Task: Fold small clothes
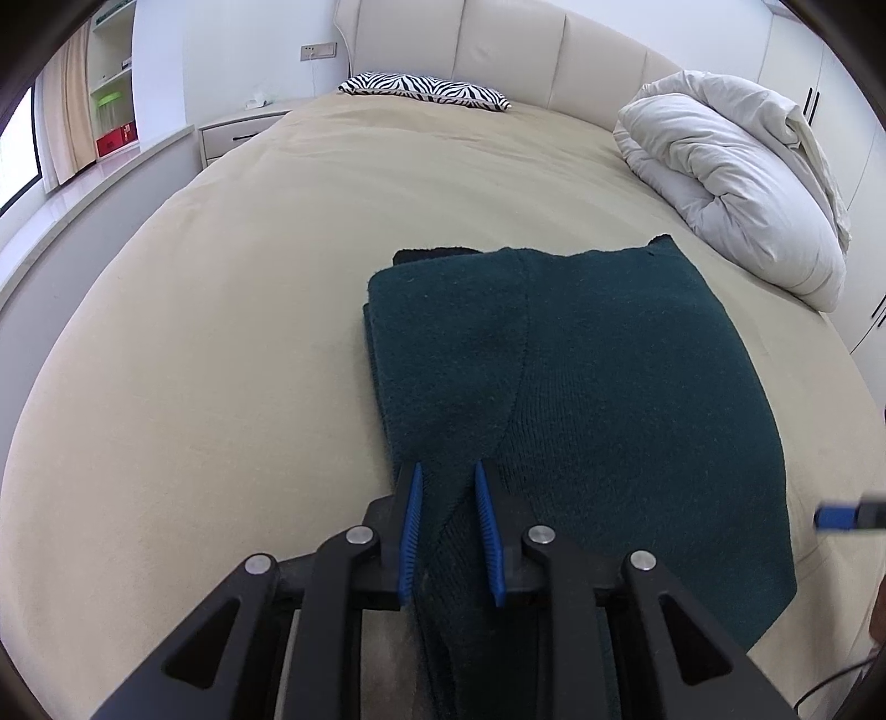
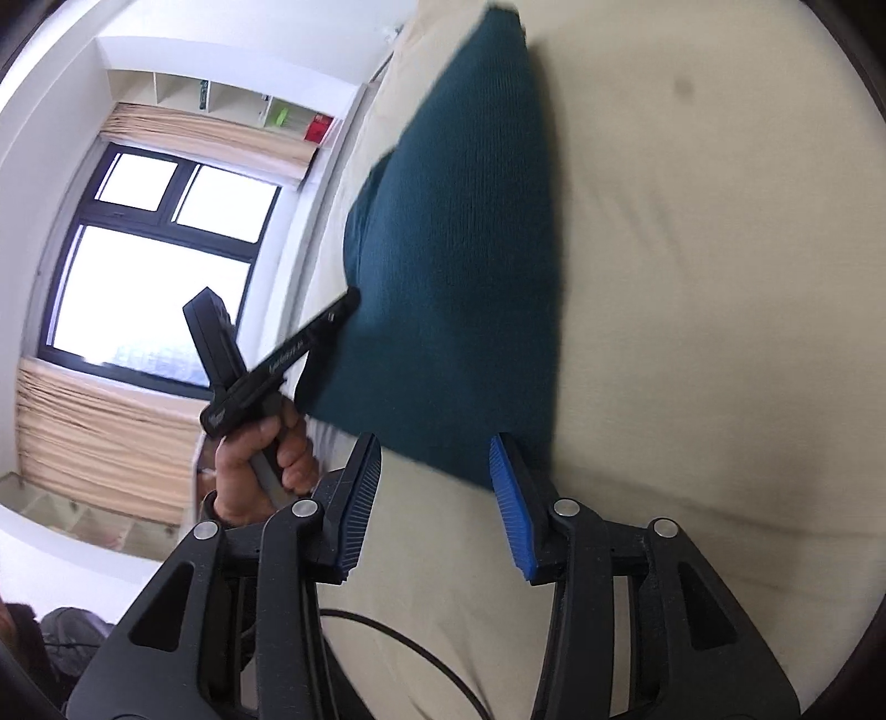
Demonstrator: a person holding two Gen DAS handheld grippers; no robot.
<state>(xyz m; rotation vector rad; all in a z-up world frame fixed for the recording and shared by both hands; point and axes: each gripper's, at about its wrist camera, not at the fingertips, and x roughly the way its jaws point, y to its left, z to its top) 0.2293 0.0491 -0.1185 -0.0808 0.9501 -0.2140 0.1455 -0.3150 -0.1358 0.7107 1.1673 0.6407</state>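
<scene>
A dark teal knit garment (image 1: 581, 387) lies folded on the beige bed sheet (image 1: 221, 360). My left gripper (image 1: 447, 471) sits low over its near left corner. A strip of the cloth runs between the blue pads (image 1: 411, 520), which stand slightly apart and do not visibly pinch it. In the right wrist view the same garment (image 2: 459, 249) stretches away, and a hand (image 2: 260, 465) holds the left gripper (image 2: 310, 338) with its tip at the cloth's edge. My right gripper (image 2: 434, 448) is open at the garment's near corner, with only sheet between its pads. Its blue tip (image 1: 841, 515) shows blurred at the right.
A rolled white duvet (image 1: 731, 183) lies at the back right. A zebra pillow (image 1: 426, 88) rests by the padded headboard (image 1: 498, 44). A nightstand (image 1: 238, 133) and a window (image 2: 155, 266) flank the bed's left side. A black cable (image 2: 415, 648) crosses the sheet near me.
</scene>
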